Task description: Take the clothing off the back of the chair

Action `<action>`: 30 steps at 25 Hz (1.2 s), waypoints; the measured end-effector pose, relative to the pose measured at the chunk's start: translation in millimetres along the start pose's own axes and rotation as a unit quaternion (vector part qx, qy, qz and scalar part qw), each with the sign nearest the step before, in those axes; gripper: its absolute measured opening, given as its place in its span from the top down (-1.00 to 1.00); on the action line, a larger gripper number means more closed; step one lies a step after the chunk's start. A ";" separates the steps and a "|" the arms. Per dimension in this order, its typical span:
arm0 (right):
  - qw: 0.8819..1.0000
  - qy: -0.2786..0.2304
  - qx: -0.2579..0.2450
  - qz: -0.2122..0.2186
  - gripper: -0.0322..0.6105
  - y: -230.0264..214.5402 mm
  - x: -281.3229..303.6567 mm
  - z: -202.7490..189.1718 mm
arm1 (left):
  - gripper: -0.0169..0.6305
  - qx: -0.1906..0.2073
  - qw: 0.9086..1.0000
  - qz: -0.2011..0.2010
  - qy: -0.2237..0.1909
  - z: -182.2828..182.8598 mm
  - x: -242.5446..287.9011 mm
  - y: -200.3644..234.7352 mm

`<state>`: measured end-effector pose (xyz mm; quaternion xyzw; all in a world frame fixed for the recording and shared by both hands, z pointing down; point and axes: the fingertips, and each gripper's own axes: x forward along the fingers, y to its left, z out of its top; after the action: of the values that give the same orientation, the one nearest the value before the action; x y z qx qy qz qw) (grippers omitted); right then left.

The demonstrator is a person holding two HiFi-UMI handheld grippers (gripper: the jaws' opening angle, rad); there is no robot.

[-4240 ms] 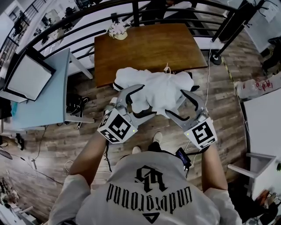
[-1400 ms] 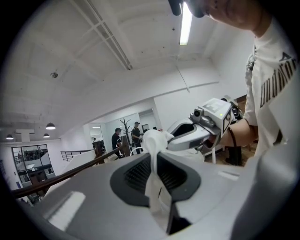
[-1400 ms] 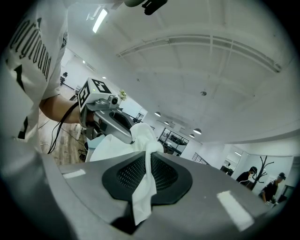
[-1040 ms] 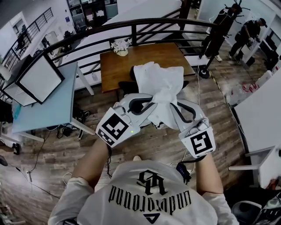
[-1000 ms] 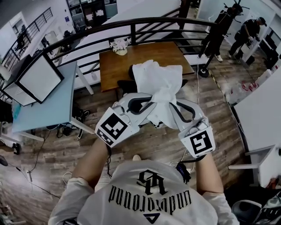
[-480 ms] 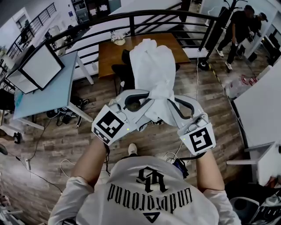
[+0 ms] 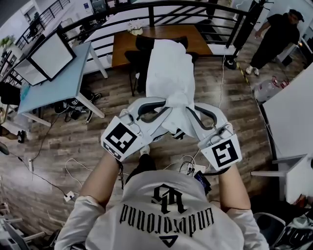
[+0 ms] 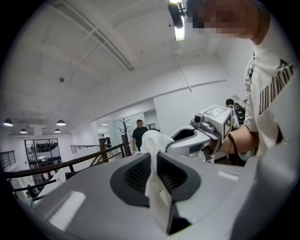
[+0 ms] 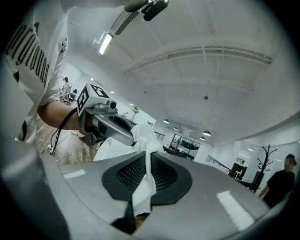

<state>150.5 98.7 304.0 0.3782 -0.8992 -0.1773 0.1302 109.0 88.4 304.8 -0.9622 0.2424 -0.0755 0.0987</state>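
Observation:
A white garment [image 7: 168,73] hangs bunched between both grippers in the head view. Its far end stretches up over the black chair [image 7: 141,54] by the wooden table [image 7: 161,33]; I cannot tell whether it still touches the chair back. My left gripper [image 7: 167,105] is shut on the cloth's near left part, and my right gripper [image 7: 189,106] is shut on it just beside. In the left gripper view a white fold [image 8: 153,171] is pinched between the jaws, with the right gripper [image 8: 206,132] beyond. In the right gripper view, cloth [image 9: 143,180] is also clamped in the jaws.
A pale blue desk [image 7: 51,90] with a monitor [image 7: 49,54] stands at the left. A black railing [image 7: 161,7] curves behind the table. A person in black [image 7: 279,33] walks at the upper right. Cables [image 7: 188,168] lie on the wooden floor, and a white table [image 7: 293,110] stands to the right.
Both grippers have drawn back from the chair together with the garment in them. The chair and table now sit farther up the head view, and the cloth is stretched longer.

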 end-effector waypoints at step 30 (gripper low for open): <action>0.992 0.057 0.113 0.009 0.80 197.7 -22.1 21.0 | 0.68 -0.034 0.998 -0.052 0.027 -60.4 -171.5 -82.3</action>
<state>32.5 248.0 365.3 0.3917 -0.9081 -0.0518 0.1391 -14.9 232.7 365.4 -0.9739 0.1969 -0.0980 0.0553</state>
